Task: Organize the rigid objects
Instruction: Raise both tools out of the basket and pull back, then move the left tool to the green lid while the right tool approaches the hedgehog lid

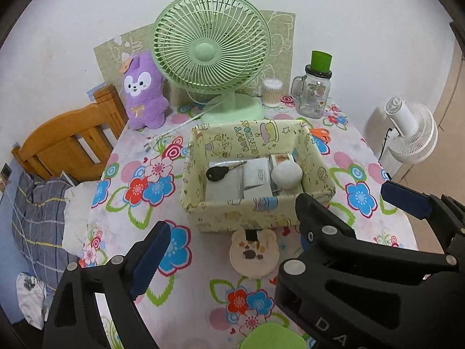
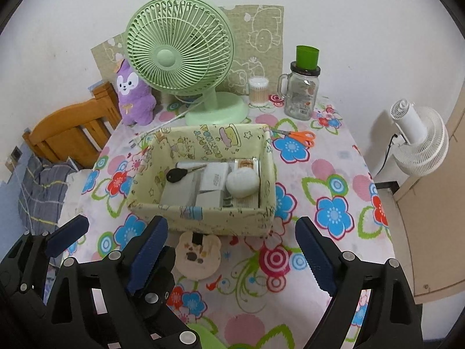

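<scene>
A cream cartoon-print fabric box [image 1: 255,218] [image 2: 221,224] stands mid-table. Inside lie a black key [image 1: 216,173] [image 2: 177,176], white cartons [image 1: 255,174] and a round white lump [image 1: 286,174] [image 2: 242,182]. A flat bear-shaped piece [image 1: 254,254] [image 2: 199,257] lies on the cloth just in front of the box. My left gripper [image 1: 232,229] [image 2: 122,232] hovers open near it, its right finger mostly hidden behind the right gripper. Beside it, my right gripper [image 2: 229,222] [image 1: 354,203] is open too. Neither holds anything.
At the back stand a green desk fan [image 1: 212,55], a purple plush [image 1: 144,93], a cotton-swab jar [image 1: 271,91] and a glass mug under a green cup [image 1: 315,93]. Orange scissors [image 2: 299,138] lie right of the box. A wooden chair [image 1: 69,145] stands left, a white fan [image 2: 418,142] right.
</scene>
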`<state>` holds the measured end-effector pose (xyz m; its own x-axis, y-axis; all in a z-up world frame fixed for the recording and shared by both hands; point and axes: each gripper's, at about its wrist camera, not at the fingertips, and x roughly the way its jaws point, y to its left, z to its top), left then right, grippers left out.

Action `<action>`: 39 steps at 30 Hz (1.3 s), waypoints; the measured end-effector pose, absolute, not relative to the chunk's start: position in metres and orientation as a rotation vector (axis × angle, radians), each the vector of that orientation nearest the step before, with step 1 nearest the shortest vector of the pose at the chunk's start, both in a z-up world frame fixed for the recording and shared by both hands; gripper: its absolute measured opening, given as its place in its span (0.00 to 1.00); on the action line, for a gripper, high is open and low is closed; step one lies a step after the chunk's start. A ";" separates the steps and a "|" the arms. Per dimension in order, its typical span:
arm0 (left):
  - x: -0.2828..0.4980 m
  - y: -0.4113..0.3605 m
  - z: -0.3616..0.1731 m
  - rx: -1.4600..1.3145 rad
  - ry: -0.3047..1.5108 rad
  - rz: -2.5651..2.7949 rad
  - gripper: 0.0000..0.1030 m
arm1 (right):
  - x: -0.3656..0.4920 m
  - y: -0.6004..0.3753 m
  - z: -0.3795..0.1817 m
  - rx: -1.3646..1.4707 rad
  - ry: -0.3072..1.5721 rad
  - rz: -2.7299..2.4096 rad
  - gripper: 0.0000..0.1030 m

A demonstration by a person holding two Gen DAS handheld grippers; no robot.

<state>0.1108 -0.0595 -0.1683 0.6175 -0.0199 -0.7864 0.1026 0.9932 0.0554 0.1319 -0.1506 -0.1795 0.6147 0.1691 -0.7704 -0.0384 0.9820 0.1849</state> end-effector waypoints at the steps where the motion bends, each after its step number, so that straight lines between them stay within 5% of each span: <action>1: 0.108 -0.059 -0.168 0.097 0.904 -0.071 0.90 | 0.130 -0.151 -0.179 0.155 0.902 0.118 0.89; 39: 0.038 -0.066 -0.243 0.074 0.962 -0.177 0.99 | 0.056 -0.148 -0.249 0.107 0.927 0.141 0.94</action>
